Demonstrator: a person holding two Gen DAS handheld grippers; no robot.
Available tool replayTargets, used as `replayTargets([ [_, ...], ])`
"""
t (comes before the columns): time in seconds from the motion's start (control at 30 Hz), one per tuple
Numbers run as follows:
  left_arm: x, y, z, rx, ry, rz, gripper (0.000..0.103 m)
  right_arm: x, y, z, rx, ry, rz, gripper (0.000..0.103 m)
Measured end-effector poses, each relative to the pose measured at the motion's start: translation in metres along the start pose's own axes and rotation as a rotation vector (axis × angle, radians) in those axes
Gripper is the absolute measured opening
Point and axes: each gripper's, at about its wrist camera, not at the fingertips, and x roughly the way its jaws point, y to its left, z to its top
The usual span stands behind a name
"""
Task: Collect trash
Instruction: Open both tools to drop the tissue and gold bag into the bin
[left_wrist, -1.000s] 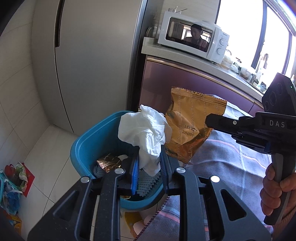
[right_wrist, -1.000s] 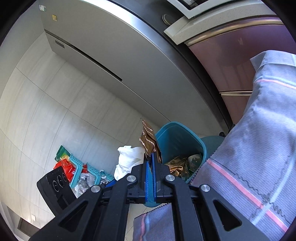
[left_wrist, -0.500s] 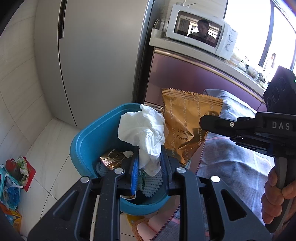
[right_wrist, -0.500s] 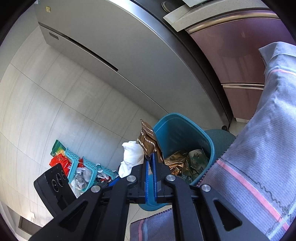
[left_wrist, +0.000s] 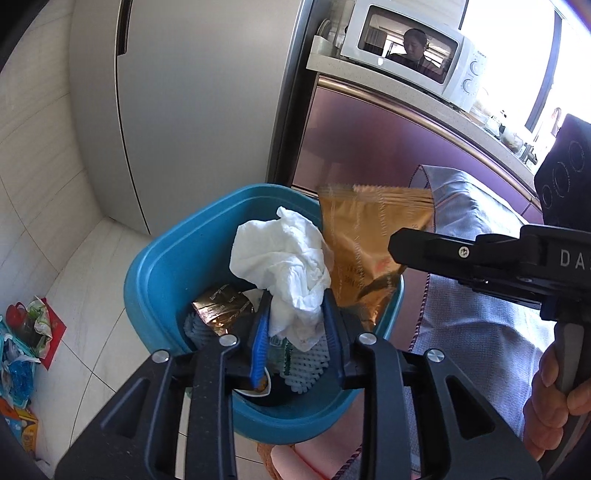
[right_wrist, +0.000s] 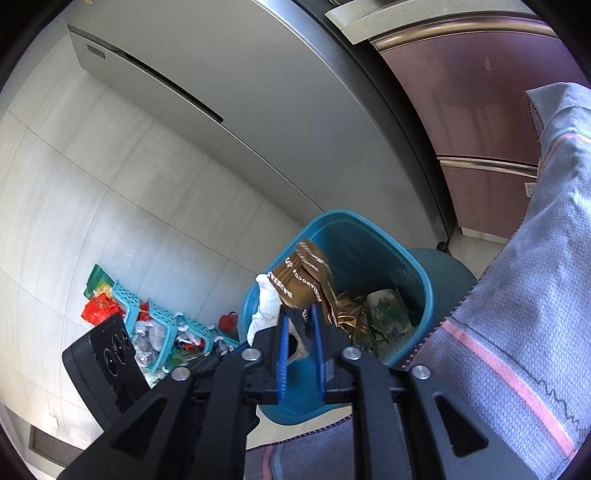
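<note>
A blue trash bin (left_wrist: 173, 258) stands on the floor with wrappers inside; it also shows in the right wrist view (right_wrist: 369, 236). My left gripper (left_wrist: 297, 314) is over the bin, with a crumpled white tissue (left_wrist: 284, 262) between its parted fingers. My right gripper (right_wrist: 301, 332) is over the bin too, its jaws now parted, and a brown-gold snack bag (right_wrist: 306, 277) stands loosely between them. The bag also shows in the left wrist view (left_wrist: 369, 236), above the bin's right rim.
A grey striped cloth (right_wrist: 517, 332) covers the table edge at right. A silver fridge (left_wrist: 192, 92) and a purple cabinet (left_wrist: 369, 147) with a microwave (left_wrist: 410, 55) stand behind. Teal baskets of clutter (right_wrist: 155, 325) sit on the floor at left.
Both grippers moved over the bin. The right gripper's jaws have parted around the snack bag. The left gripper's jaws have widened around the tissue.
</note>
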Motion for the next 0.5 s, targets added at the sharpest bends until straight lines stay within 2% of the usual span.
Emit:
replayTargets([
  [0.13, 0.002, -0.001, -0.001, 0.000, 0.008, 0.001, 0.032, -0.002, -0.002, -0.002, -0.002, -0.005, -0.017, 0.020],
  [0.23, 0.001, -0.002, -0.001, -0.004, 0.005, 0.004, 0.043, -0.004, -0.002, -0.003, -0.007, -0.013, -0.019, 0.022],
  [0.33, -0.003, 0.000, -0.002, -0.013, -0.003, -0.002, 0.049, -0.009, -0.001, -0.005, -0.024, -0.025, -0.024, 0.028],
  [0.43, -0.011, 0.001, -0.003, -0.010, -0.023, -0.002, 0.055, -0.018, 0.000, -0.007, -0.041, -0.041, -0.026, 0.032],
  [0.5, -0.020, 0.001, -0.004, -0.005, -0.048, -0.002, 0.060, -0.025, 0.002, -0.010, -0.052, -0.057, -0.027, 0.039],
])
